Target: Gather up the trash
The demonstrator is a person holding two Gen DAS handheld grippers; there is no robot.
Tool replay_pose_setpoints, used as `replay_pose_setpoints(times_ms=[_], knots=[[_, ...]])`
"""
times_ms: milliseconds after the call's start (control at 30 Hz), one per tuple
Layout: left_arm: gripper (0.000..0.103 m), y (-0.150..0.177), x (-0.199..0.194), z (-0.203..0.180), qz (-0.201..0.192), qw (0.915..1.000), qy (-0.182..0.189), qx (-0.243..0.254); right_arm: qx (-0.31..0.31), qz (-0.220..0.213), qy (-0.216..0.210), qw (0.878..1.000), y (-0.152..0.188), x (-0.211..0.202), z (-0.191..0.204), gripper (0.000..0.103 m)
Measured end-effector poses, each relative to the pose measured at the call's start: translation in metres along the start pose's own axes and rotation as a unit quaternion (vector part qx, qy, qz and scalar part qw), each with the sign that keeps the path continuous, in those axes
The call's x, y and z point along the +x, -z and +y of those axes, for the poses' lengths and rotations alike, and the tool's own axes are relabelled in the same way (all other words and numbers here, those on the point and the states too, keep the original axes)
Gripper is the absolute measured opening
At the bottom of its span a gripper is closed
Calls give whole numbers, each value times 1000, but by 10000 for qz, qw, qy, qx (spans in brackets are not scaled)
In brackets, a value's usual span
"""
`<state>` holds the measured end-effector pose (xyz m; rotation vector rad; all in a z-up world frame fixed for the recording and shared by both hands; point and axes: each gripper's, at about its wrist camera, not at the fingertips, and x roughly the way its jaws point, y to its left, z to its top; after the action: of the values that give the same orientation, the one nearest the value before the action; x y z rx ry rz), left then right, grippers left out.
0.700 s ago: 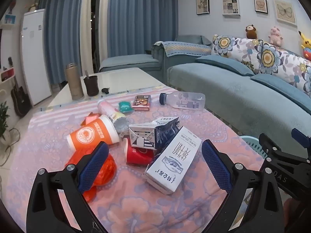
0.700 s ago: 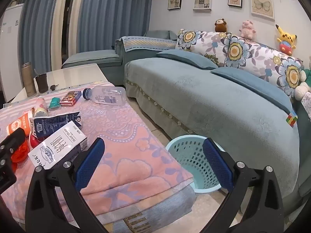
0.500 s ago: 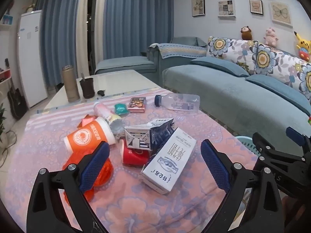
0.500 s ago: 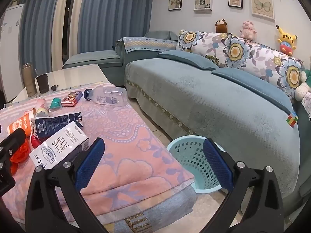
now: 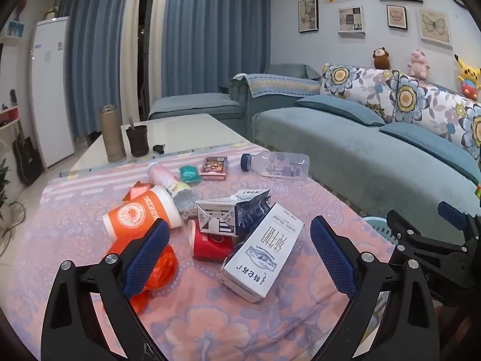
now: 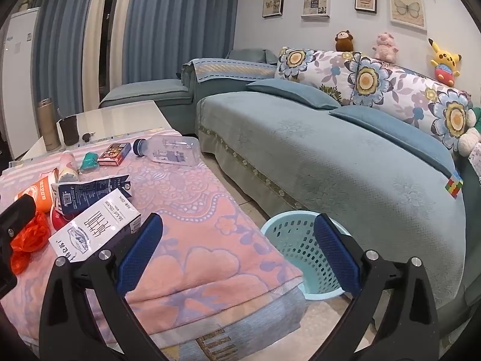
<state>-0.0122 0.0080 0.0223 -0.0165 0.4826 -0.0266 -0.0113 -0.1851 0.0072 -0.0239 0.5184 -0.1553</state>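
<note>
Surface: pink floral tablecloth [image 5: 210,325] on table, litter at centre | Floor: teal basket [image 6: 288,240] off right edge, beside sofa [image 6: 330,156] | left gripper [image 5: 237,255]: apart | right gripper [image 6: 237,246]: apart

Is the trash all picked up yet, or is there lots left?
Lots left. Nothing looks binned yet: the part of the basket you can see has nothing in it. Both grippers, left and right, are open and hold nothing. The white carton, orange cup, red cup, bottle and the other bits lie on the table.
</note>
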Motion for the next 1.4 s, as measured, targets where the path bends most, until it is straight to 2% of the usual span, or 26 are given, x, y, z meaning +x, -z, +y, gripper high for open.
replay_pose_setpoints(times_ms=[233,300,567,1400], knots=[[92,-12,3,10,-11,10000,-23,-36,12,35,-75,10000,1,3,2,96],[92,4,0,0,-69,10000,-61,-21,45,27,-96,9999,1,2,1,96],[92,-1,1,3,-120,9999,-53,-37,-14,-83,-235,9997,2,-3,4,96],[92,10,0,19,-209,9993,-2,-296,-192,-106,-197,9996,1,-6,15,96]])
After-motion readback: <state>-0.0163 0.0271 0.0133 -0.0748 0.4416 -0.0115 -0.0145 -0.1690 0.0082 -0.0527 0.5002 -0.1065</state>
